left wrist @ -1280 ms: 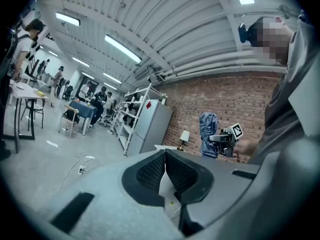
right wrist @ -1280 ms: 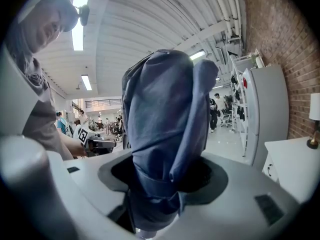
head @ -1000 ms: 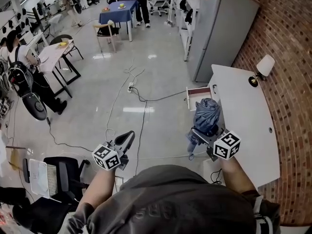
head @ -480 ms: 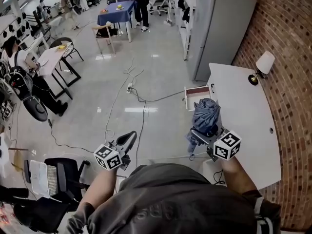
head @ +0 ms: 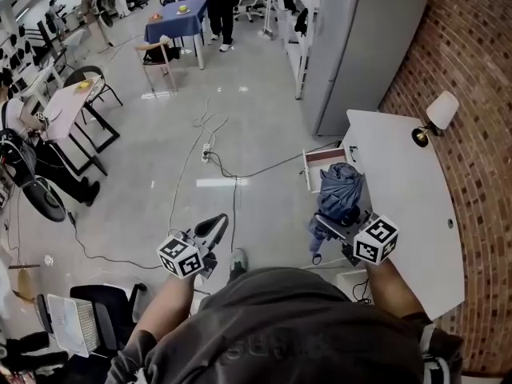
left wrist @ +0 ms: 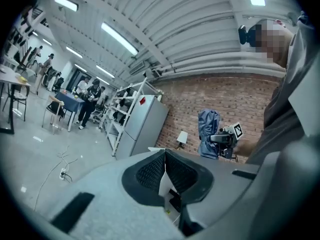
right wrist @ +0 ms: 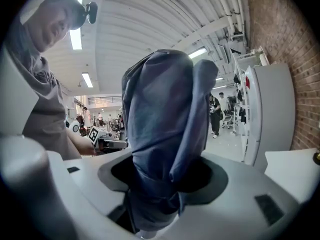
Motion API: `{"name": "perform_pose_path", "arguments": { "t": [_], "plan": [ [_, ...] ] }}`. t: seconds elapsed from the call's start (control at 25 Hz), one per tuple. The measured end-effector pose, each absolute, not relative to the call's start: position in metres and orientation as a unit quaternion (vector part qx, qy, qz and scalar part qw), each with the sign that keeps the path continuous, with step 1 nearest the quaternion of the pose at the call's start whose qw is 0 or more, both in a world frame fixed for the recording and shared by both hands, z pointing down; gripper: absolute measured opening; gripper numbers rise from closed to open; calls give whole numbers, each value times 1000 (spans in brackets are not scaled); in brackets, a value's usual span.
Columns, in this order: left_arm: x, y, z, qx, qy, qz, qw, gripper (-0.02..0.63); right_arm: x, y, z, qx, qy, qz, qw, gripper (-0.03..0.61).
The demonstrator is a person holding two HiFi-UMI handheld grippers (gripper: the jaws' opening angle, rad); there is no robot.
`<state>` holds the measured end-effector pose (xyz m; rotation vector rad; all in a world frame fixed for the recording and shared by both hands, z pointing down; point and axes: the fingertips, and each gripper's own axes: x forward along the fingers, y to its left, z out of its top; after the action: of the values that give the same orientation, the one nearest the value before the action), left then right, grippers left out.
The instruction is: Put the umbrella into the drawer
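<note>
A folded blue umbrella (head: 340, 192) stands upright in my right gripper (head: 336, 227), whose jaws are shut on its lower part; it fills the right gripper view (right wrist: 165, 134). It hangs just this side of the open drawer (head: 324, 165), which sticks out of the left side of the white table (head: 404, 206). My left gripper (head: 216, 226) is held out over the floor to the left, shut with nothing in it; its jaws meet in the left gripper view (left wrist: 164, 159), where the umbrella (left wrist: 208, 134) also shows.
A desk lamp (head: 436, 114) stands at the table's far end by the brick wall. Beyond the table is a tall grey cabinet (head: 360, 46). Cables and a power strip (head: 206, 149) lie on the floor. An office chair (head: 88, 314) is at lower left; people and tables stand far back.
The person has stepped forward: the floor and furniture slid back in the head view and a shoe now shows. Both grippers travelled along, with grips unchanged.
</note>
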<state>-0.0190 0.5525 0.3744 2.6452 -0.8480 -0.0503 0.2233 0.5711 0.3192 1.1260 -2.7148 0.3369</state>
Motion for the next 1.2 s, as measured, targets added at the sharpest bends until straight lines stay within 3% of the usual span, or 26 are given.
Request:
{"name": "perform_pose_path", "arguments": {
  "t": [0.64, 1.2],
  "plan": [
    [-160, 283, 355, 935, -310, -5, 172, 6, 99, 281, 296, 391, -910, 120, 70, 261],
    [-149, 157, 365, 911, -371, 6, 181, 6, 123, 109, 315, 337, -929, 133, 73, 261]
  ]
}}
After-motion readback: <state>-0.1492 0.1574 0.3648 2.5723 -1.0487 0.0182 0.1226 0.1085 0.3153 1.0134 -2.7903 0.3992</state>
